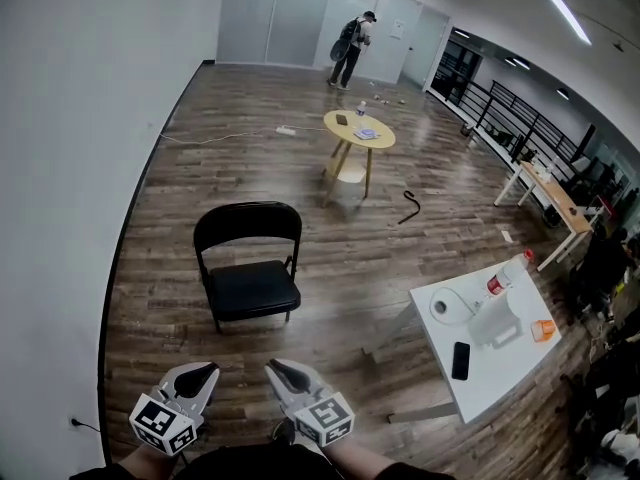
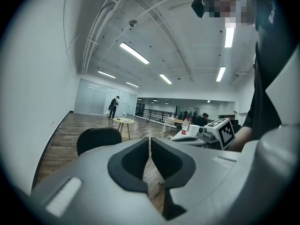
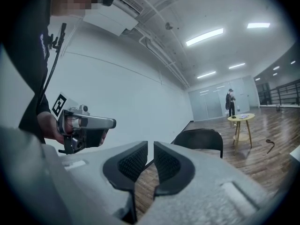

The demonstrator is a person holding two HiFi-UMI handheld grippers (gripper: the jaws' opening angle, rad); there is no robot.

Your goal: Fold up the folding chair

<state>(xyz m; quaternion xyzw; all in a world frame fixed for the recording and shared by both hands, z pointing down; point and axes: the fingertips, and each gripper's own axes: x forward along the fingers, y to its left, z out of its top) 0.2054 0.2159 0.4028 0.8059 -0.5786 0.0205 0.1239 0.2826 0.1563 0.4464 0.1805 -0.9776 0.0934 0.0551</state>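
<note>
Head view: plank floor, perhaps wood

The left tongs hide seat and legs of the folding chair from their camera; items on the round desk are too small to tell.

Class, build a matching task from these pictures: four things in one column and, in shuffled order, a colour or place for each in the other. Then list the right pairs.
Column 1
1. chair
2. round table
3. phone
4. person

Column 2
A. yellow top
B. standing at the far end of the room
C. lying on the white table
D. black, unfolded, on the wooden floor

Pairs: 1-D, 2-A, 3-C, 4-B
</note>
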